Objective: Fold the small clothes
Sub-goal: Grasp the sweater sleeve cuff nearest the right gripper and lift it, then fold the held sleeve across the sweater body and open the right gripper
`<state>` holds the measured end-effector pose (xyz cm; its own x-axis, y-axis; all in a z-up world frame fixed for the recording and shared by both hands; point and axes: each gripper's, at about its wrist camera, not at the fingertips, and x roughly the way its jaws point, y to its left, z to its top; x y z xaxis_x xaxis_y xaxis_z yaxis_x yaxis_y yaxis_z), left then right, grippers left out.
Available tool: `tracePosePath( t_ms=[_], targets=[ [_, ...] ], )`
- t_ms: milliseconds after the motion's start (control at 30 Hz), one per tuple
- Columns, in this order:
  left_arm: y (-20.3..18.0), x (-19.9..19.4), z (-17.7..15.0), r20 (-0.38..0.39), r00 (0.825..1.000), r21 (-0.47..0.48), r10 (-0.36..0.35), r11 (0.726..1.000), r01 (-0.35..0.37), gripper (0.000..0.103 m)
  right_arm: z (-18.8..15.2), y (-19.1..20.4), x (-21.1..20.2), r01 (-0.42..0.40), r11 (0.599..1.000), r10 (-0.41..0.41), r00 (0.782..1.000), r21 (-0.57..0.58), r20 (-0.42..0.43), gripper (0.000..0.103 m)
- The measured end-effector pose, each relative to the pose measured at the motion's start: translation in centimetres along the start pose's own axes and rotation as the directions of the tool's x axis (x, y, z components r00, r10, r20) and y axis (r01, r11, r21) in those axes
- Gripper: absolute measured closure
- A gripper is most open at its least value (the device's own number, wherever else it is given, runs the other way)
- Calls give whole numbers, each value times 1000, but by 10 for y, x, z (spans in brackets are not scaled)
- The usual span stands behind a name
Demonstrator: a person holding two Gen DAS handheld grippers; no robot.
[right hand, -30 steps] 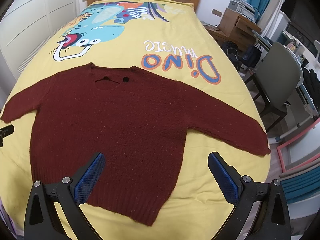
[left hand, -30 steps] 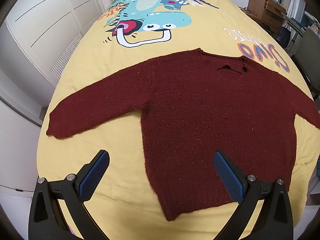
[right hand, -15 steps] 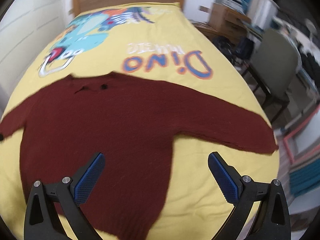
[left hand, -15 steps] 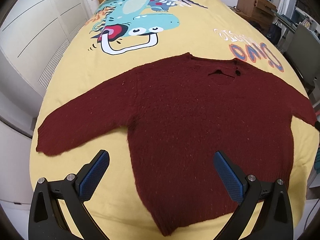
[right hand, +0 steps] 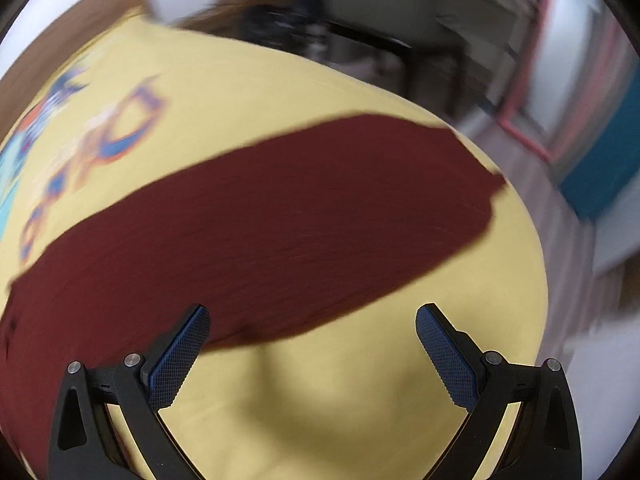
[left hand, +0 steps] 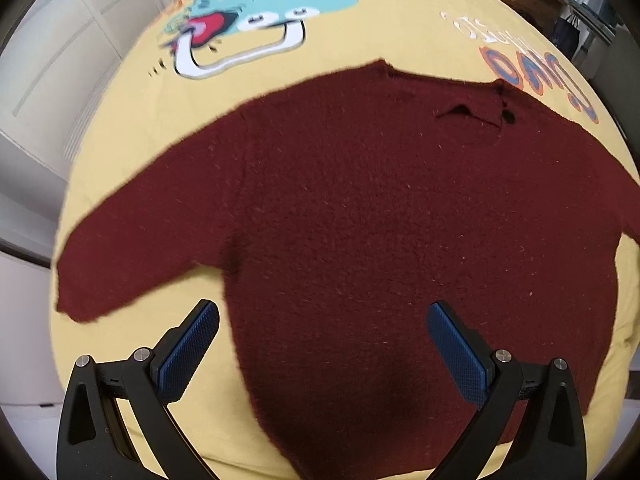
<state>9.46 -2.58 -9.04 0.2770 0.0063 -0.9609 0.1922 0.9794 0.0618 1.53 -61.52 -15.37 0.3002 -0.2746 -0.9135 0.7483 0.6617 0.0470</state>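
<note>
A dark red knitted sweater lies flat, sleeves spread, on a yellow bedspread. In the left wrist view my left gripper is open and empty, above the sweater's lower left body, near the armpit of the left sleeve. In the right wrist view, which is blurred, the right sleeve runs from lower left to upper right. My right gripper is open and empty, just below that sleeve, over bare bedspread.
The bedspread carries a cartoon dinosaur print and coloured lettering. White wardrobe doors stand left of the bed. Furniture and floor lie blurred past the bed's right edge.
The left gripper has come closer and lower over the sweater's body. The right gripper has swung fast to the right and down, toward the right sleeve, blurring its view.
</note>
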Motion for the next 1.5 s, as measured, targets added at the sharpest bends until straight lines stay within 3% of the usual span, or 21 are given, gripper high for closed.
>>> tracePosePath(
  t_ms=[167,300,367,467,567,600,667,833,1067,1300,1500],
  targets=[
    [5,9,1,-15,1000,-20,-1,1000,1,1,16,-39,27,10,992,-8,1000,123,-16,1],
    [11,14,-1,-35,999,-43,-21,999,19,1,26,-51,42,-35,982,42,999,187,-34,1],
    [13,15,-3,-44,999,-48,-16,999,14,1,34,-50,47,-31,982,39,999,184,-39,6],
    [13,17,-7,-51,999,-40,-6,999,4,1,46,-40,51,-5,994,11,998,105,-57,23],
    [16,18,-9,-43,999,-49,-8,999,6,1,57,-36,49,-24,996,30,997,87,-71,64],
    [18,17,-10,-31,999,-55,-14,998,12,1,62,-36,47,-38,995,44,997,90,-69,88],
    [22,13,-11,-12,1000,-66,-28,997,27,1,71,-35,38,-74,992,79,996,100,-45,88],
    [34,13,-9,-4,1000,-74,-22,997,22,1,81,-9,-18,-135,990,137,987,-31,79,89],
    [40,9,-6,33,998,-80,-51,995,53,1,73,76,-111,-247,937,294,940,-247,174,89],
    [47,13,-1,49,996,-73,-73,994,76,1,43,185,-178,-358,839,450,880,-411,153,89],
    [57,13,1,57,996,-70,-72,995,75,1,16,269,-188,-442,758,532,845,-479,61,89]
  ],
)
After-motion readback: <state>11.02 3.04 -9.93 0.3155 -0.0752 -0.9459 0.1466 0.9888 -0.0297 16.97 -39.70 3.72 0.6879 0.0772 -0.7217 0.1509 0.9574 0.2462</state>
